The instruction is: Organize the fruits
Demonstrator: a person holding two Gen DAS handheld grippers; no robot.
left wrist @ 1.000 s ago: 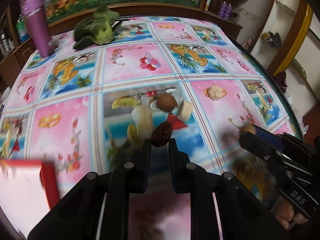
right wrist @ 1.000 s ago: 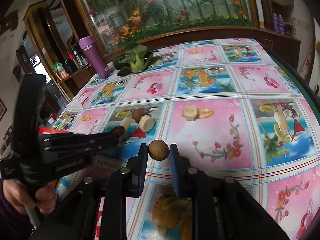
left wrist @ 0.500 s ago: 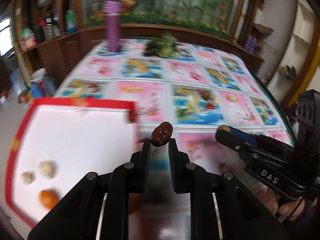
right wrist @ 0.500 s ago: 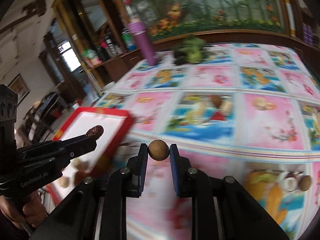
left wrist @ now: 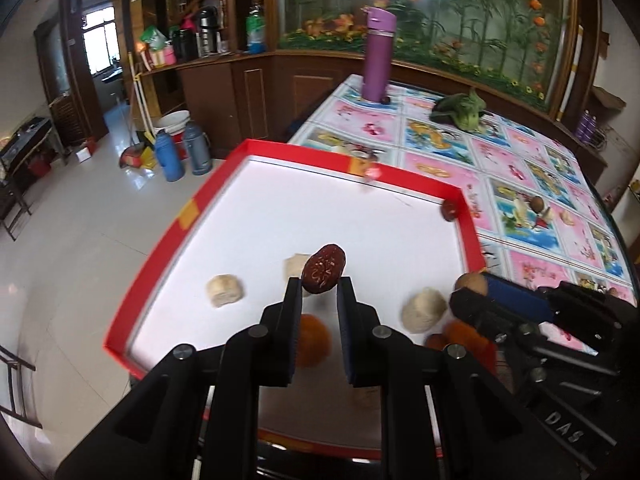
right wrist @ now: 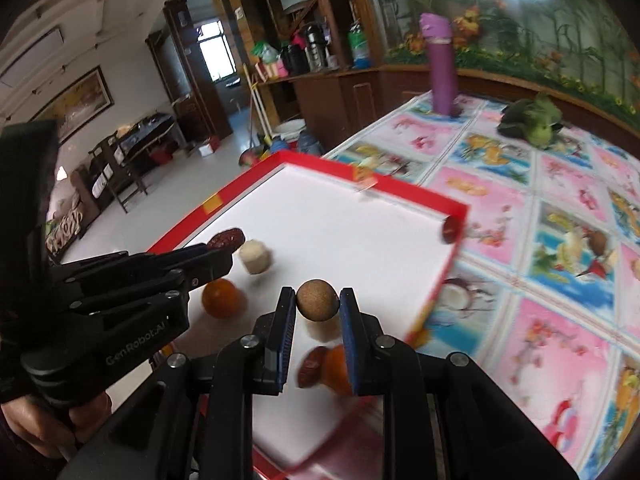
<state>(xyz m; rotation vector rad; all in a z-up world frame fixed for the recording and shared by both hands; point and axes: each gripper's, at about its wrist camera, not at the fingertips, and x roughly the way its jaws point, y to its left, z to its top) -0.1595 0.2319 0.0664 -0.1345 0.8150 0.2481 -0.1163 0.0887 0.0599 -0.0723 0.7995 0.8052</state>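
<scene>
At the far left of the right wrist view a hand grips the handle of the left tongs, which reach in from the lower left and are clamped on a wrinkled red date above the near-left part of the red-rimmed white tray. In the left wrist view the same date sits pinched at the tips of the left tongs, just below the middle of the frame, hovering over the tray. On the tray's white floor, from left to right in that view, lie a pale cut chunk, another pale chunk partly hidden behind the date, an orange fruit between the tong fingers, a third pale chunk, and a second orange fruit; a loose date rests in the tray's far right corner. The right tongs enter from the lower right, closed on a round brown longan above the tray's right edge; in the right wrist view that longan is squeezed between the right tongs at centre frame. Right of the tray spreads the patterned tabletop, with a purple bottle and leafy greens toward the upper right.
</scene>
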